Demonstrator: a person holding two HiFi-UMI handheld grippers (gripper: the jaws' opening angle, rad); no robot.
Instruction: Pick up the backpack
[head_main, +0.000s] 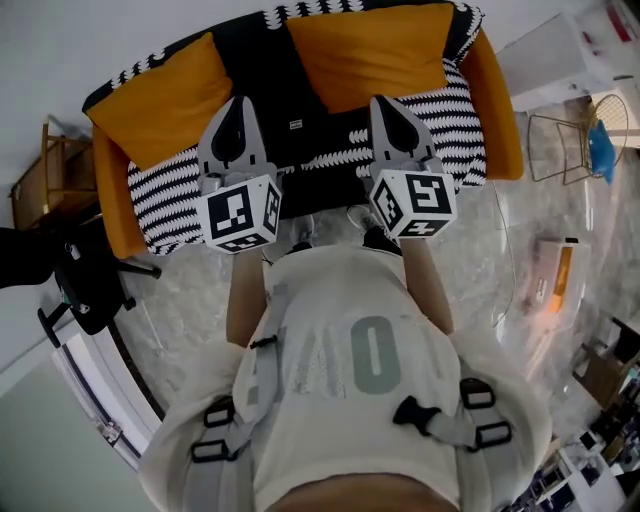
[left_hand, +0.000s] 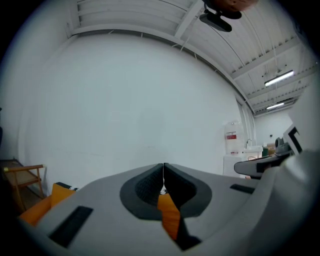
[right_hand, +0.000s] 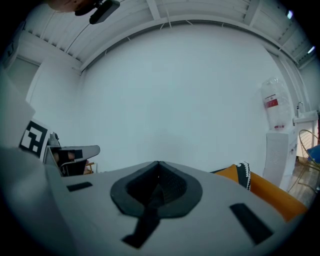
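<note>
Where head view looks down torso, backpack (head_main: 258, 365) shows only as grey straps (head_main: 455, 430) with black buckles (head_main: 415, 412) over person's cream top (head_main: 340, 300); pack body out of sight. Left gripper (head_main: 240, 103) and right gripper (head_main: 386, 103) level, side by side above striped sofa (head_main: 160, 200) with orange cushions (head_main: 370, 50), facing white wall (left_hand: 125, 100). Jaws of each pressed together, nothing between.
</note>
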